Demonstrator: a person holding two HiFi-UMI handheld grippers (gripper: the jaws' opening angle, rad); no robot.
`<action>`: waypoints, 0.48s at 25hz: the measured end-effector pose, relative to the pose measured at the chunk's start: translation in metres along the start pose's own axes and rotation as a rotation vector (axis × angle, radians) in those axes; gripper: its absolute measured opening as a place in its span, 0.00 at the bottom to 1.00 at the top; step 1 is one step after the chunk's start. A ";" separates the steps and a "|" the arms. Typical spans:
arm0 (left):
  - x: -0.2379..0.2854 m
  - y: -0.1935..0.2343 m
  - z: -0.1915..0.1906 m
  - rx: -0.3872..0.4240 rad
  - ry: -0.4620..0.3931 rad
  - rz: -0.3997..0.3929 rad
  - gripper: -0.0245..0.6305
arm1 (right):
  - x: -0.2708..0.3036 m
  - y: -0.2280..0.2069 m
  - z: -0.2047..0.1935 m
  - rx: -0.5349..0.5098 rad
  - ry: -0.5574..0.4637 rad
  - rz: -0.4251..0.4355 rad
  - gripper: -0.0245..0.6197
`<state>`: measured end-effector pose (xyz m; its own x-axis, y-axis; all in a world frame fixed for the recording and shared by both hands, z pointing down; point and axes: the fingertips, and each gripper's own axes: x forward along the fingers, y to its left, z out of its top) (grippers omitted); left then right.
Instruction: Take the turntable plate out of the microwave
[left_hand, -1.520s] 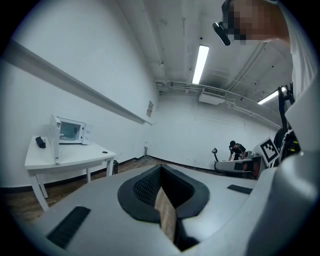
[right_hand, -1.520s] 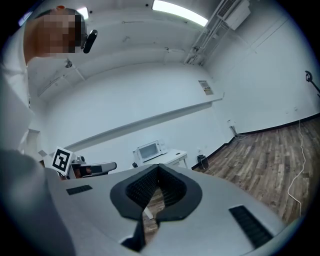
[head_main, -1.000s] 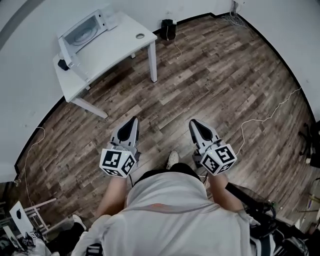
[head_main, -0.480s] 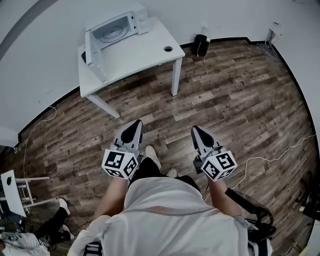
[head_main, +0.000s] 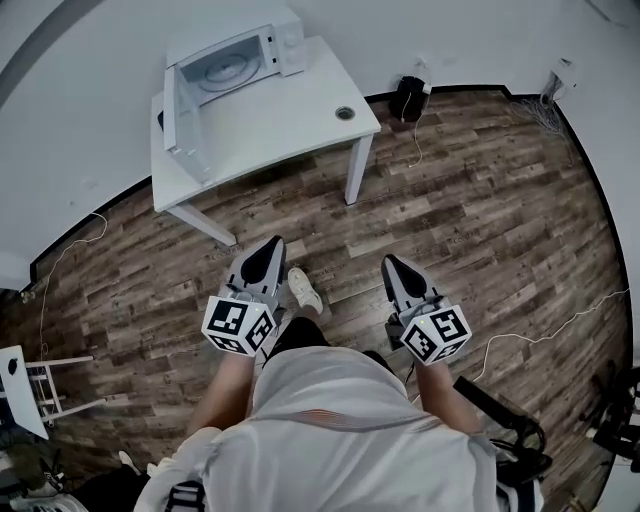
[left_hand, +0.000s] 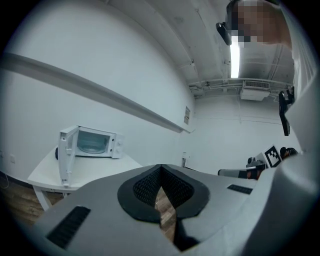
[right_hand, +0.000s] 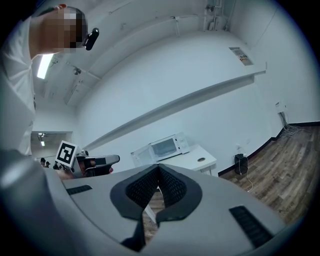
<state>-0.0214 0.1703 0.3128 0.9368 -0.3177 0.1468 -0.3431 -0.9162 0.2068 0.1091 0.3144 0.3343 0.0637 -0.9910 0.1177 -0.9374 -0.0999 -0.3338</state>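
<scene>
A white microwave (head_main: 238, 62) stands at the back of a white table (head_main: 290, 125), its door (head_main: 172, 105) swung open to the left. Inside it lies the round glass turntable plate (head_main: 226, 71). In the left gripper view the microwave (left_hand: 92, 142) shows far off with the plate (left_hand: 91, 148) inside; in the right gripper view the microwave (right_hand: 165, 146) is small and distant. My left gripper (head_main: 270, 246) and right gripper (head_main: 388, 262) are both shut and empty, held side by side over the floor, well short of the table.
A small round grommet hole (head_main: 346, 113) sits near the table's right corner. A dark box with a cable (head_main: 408, 97) lies on the wood floor by the wall. A white stool (head_main: 30, 385) stands at the left. The person's shoe (head_main: 304, 290) shows between the grippers.
The table and microwave have shifted right and closer in the head view as the person walks toward them. Both grippers stay shut and keep their spacing.
</scene>
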 end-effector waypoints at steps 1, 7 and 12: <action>0.011 0.009 0.005 0.002 0.002 -0.004 0.05 | 0.013 -0.004 0.004 0.001 0.003 -0.001 0.04; 0.079 0.087 0.034 0.011 0.011 0.027 0.05 | 0.112 -0.027 0.029 0.019 0.008 0.012 0.04; 0.121 0.151 0.061 0.109 0.006 0.084 0.05 | 0.209 -0.032 0.046 0.000 0.027 0.048 0.04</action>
<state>0.0443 -0.0210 0.3030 0.9044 -0.3936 0.1649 -0.4109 -0.9075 0.0872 0.1680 0.1067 0.3261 0.0093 -0.9919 0.1271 -0.9391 -0.0523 -0.3395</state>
